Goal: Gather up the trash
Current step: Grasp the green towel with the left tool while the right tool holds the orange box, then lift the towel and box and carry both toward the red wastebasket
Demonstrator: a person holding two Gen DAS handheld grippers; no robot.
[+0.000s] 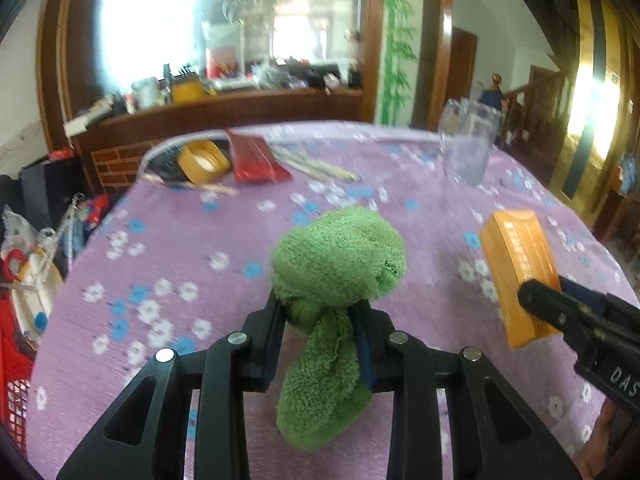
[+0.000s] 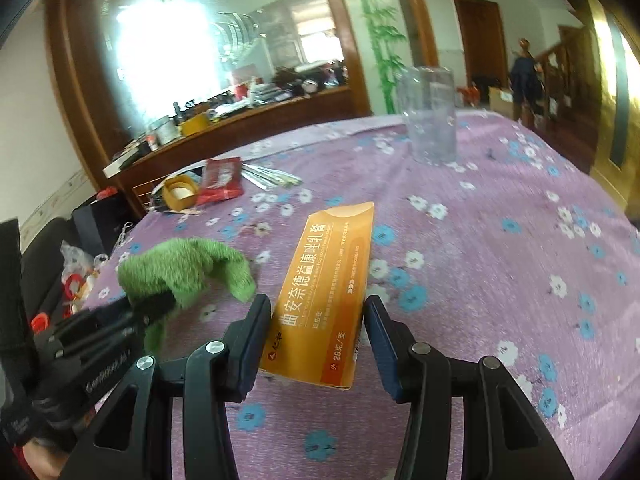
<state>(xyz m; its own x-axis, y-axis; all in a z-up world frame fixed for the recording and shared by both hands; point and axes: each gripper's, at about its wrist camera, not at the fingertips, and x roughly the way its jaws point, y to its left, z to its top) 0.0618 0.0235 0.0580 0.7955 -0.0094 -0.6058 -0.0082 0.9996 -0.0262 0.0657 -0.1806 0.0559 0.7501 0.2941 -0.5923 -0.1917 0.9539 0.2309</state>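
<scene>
Left wrist view: a purple flowered tablecloth point(image 1: 200, 240) is being crossed by both tools. A green cloth point(image 1: 340, 264) is being clamped by the left gripper point(image 1: 320, 320); an orange box point(image 2: 324, 292) is being pinched between the right gripper point(image 2: 318, 320) jaws, above the table.

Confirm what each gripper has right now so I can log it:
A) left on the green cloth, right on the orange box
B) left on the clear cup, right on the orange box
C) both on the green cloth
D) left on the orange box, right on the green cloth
A: the left gripper is shut on the green cloth, and the right gripper clamps the near end of the orange box, lifted off the purple tablecloth.
</scene>
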